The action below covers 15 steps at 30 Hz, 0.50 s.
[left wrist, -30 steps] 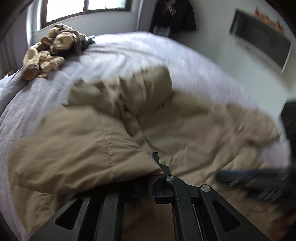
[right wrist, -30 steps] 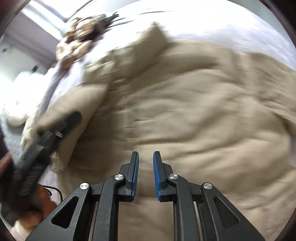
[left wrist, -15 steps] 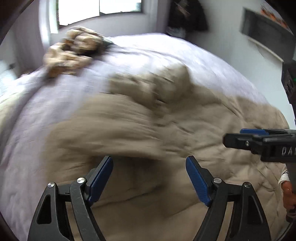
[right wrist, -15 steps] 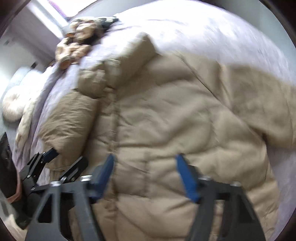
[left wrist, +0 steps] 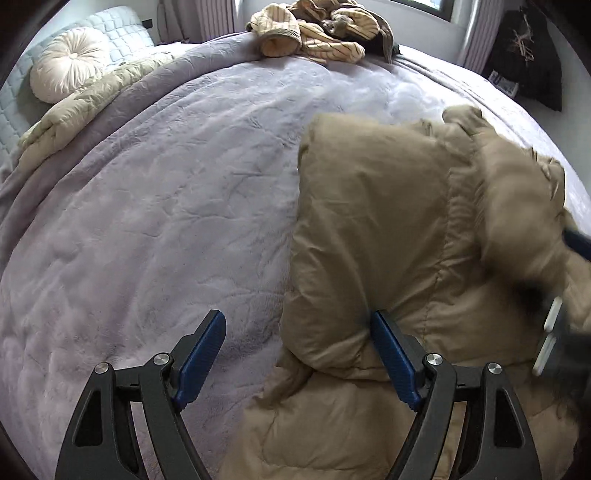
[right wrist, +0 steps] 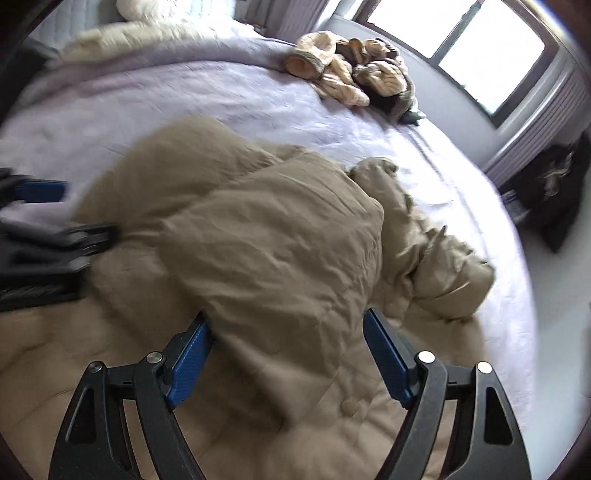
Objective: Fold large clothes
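Note:
A tan padded jacket lies on the lilac bedspread, its sleeves folded in over the body. My left gripper is open above the jacket's left edge; a fold of tan fabric reaches between its blue pads, unpinched. My right gripper is open too, and the folded sleeve of the jacket lies between its jaws. Each view catches the other gripper as a dark blur: the right gripper at the right edge, the left gripper at the left edge.
A heap of cream striped clothes sits at the bed's far side below a window. A round cushion and a beige duvet lie by the headboard. A dark garment hangs on the wall.
The left gripper, shut on jacket fabric a second ago, has opened and let go. The right gripper has also opened. Both swung left across the bed, and the sleeves now rest on the jacket.

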Each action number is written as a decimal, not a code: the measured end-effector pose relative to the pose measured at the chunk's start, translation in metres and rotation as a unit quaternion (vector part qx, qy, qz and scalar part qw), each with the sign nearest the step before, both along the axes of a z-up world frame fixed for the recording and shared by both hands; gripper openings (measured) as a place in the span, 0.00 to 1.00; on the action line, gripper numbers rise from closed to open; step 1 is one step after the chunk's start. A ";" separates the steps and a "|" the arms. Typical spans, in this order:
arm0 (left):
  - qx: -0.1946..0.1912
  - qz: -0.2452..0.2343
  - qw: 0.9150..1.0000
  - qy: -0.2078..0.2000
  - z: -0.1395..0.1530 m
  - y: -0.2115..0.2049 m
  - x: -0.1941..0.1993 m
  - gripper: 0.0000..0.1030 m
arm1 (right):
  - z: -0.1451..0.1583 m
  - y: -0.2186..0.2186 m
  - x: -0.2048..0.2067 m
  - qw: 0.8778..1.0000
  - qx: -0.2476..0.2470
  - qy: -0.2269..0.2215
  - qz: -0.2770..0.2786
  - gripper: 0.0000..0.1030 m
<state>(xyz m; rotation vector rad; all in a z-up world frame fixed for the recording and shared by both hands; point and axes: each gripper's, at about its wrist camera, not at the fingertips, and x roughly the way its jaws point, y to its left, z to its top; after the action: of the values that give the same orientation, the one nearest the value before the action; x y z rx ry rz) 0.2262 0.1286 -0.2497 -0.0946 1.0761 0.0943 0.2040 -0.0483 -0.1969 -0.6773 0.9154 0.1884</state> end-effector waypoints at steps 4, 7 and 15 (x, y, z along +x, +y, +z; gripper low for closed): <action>-0.001 -0.009 1.000 0.000 -0.005 0.003 -0.002 0.80 | 0.021 -0.057 0.023 0.987 0.081 -0.042 -0.135 0.15; -0.010 -0.022 1.000 0.006 -0.004 0.000 -0.001 0.80 | 0.029 -0.131 0.034 0.932 0.231 -0.001 -0.281 0.14; -0.234 -0.009 0.972 0.012 0.022 0.066 0.058 0.80 | -0.015 -0.211 0.027 0.838 0.366 0.094 -0.394 0.12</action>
<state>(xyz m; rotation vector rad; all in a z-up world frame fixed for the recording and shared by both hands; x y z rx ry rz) 0.2844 0.1950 -0.2273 -0.5099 1.1057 -0.1789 0.2312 -0.2592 -0.2124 0.4625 1.1411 -0.1428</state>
